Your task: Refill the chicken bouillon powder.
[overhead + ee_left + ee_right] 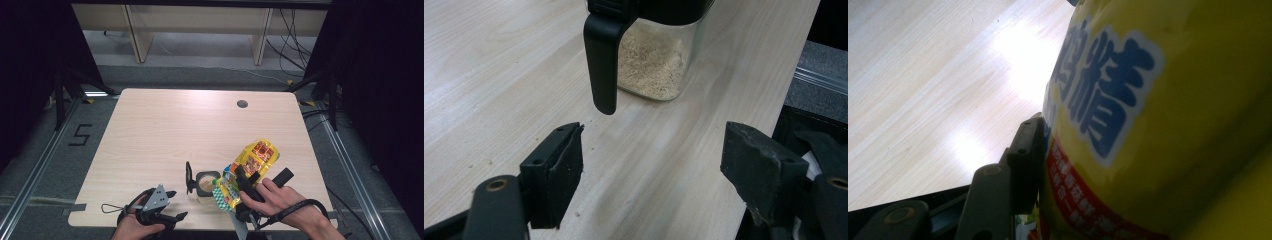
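A yellow snack bag point(250, 167) is tilted over a clear square container point(206, 184) of beige grains near the table's front edge. My right gripper point(248, 176) is shut on the bag's middle. In the right gripper view the bag point(1158, 125) presses against one finger point(1025, 150) and hides the other. The container's black lid flap point(189, 177) stands open on its left side. My left gripper point(176, 204) rests open at the front left. In the left gripper view its jaws point(654, 145) stand wide apart, short of the container point(654, 65) and its hanging flap point(601, 60).
The light wooden table point(175, 135) has a round cable hole point(242, 104) at the back right. A cable loop point(107, 207) lies at the front left corner. Dark floor and desk legs lie beyond the far edge.
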The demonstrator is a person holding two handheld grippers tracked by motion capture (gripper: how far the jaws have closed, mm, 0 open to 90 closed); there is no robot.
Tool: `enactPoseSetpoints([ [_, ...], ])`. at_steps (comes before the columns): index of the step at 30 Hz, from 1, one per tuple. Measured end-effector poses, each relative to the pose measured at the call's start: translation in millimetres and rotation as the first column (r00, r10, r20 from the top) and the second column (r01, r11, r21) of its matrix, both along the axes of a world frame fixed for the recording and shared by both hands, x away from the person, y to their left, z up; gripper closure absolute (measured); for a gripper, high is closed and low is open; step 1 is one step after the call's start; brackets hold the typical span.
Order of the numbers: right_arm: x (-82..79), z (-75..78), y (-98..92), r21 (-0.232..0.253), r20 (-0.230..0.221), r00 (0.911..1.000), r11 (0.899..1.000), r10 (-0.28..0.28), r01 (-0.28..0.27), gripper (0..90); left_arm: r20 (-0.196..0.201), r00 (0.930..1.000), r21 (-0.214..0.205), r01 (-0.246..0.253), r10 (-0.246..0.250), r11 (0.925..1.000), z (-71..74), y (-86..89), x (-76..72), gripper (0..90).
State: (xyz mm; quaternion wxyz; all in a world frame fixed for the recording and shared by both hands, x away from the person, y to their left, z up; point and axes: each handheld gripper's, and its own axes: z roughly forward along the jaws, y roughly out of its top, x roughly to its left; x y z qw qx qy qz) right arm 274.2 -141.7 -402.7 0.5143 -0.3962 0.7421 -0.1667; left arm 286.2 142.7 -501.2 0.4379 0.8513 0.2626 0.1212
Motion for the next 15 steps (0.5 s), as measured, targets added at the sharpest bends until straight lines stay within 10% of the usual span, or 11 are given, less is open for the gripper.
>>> enactPoseSetpoints([
  [15, 0.4, 1.3, 0.3, -0.006, 0.001, 1.0000, 1.000, -0.004, 0.004, 56.0, 0.007, 1.0000, 0.004, 0.006, -0.006, 1.0000, 0.4, 0.4, 0.5, 24.5],
])
